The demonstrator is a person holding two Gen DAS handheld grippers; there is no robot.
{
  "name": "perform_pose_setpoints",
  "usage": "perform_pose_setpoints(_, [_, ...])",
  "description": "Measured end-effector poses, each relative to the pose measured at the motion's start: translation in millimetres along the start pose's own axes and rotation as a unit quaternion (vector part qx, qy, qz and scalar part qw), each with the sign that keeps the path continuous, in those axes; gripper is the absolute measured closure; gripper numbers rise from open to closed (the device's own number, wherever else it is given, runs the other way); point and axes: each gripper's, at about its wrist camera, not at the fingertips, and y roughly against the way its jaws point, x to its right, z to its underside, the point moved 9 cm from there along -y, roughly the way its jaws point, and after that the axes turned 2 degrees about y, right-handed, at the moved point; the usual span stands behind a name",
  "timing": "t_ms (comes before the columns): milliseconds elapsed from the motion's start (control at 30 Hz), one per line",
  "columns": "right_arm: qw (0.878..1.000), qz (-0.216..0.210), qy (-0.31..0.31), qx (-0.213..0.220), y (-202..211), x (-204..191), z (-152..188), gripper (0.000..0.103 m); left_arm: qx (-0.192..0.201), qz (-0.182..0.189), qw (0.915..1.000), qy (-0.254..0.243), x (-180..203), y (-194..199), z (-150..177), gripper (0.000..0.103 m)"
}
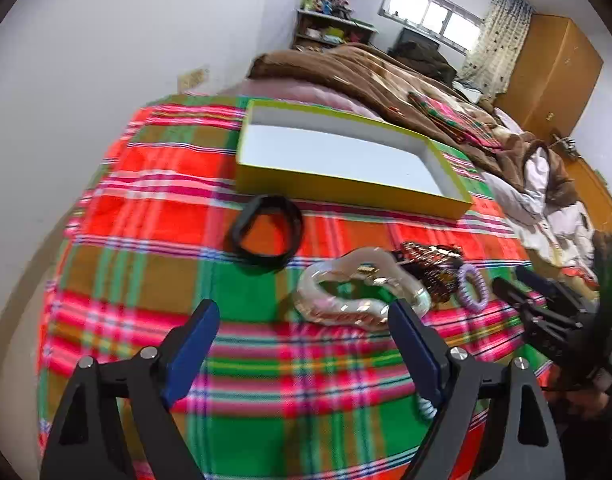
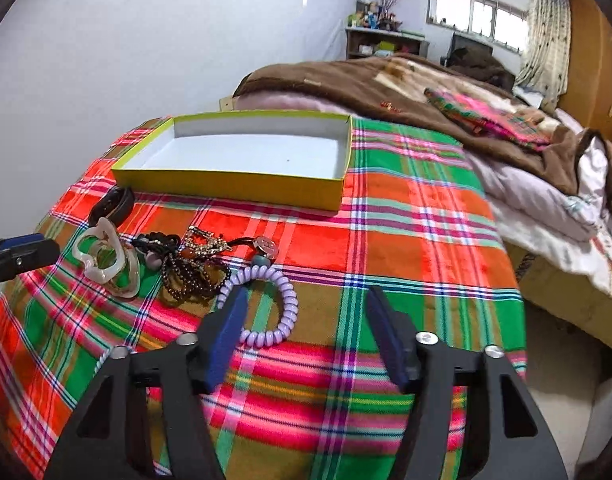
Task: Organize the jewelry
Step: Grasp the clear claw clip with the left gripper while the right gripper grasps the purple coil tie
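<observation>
Jewelry is lying in a loose cluster on the plaid cloth [image 2: 406, 216], and both grippers are hovering over it with their jaws standing wide and holding nothing. Between the blue pads of the left gripper [image 1: 304, 316] the bare plaid is showing; the right-hand pad [image 1: 412, 344] is sitting just beside the clear wavy bangles [image 1: 346, 296], two translucent loops lying overlapped. In the right gripper [image 2: 306, 308] the left pad [image 2: 226, 336] is overlapping the rim of the lilac spiral hair tie [image 2: 266, 304] in the right wrist view, though whether they are touching is unclear. Just beyond the hair tie a tangle of dark beaded strands [image 2: 190, 272] is lying heaped with a glittery chain piece [image 2: 204, 242] and a round metal button charm [image 2: 266, 245]. Farther out, a black wristband [image 1: 266, 232] is resting near the front wall of the shallow yellow box [image 1: 346, 190], whose white inside is facing up. Behind the box a brown blanket [image 2: 346, 76] is lying rumpled across the bed, and a wooden wardrobe [image 1: 554, 72] is standing by the curtained window [image 1: 430, 14].
</observation>
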Motion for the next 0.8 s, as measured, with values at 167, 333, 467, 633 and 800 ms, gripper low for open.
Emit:
perform_pose_setpoints(167, [1.0,-0.022,0.003,-0.017,-11,-3,0,0.056,-0.017,-0.02,0.9995,-0.021,1,-17,-8,0.024])
perform_pose_setpoints(333, [0.999,-0.029,0.021,-0.034,-22,-8,2,0.058,-0.031,-0.017,0.9988,-0.036,4,-24,-9,0.024])
perform_pose_setpoints(467, [0.998,-0.023,0.028,-0.043,-28,-9,3,0.069,-0.033,-0.03,0.9975,-0.054,5,-29,-12,0.024])
perform_pose_setpoints(633, [0.998,-0.023,0.025,-0.044,-28,-9,5,0.085,-0.048,-0.028,0.9963,-0.065,8,-36,-11,0.024])
perform_pose_setpoints(800, [0.998,-0.02,0.033,-0.048,-26,-12,8,0.089,-0.06,-0.02,0.9958,-0.067,8,-40,-11,0.029])
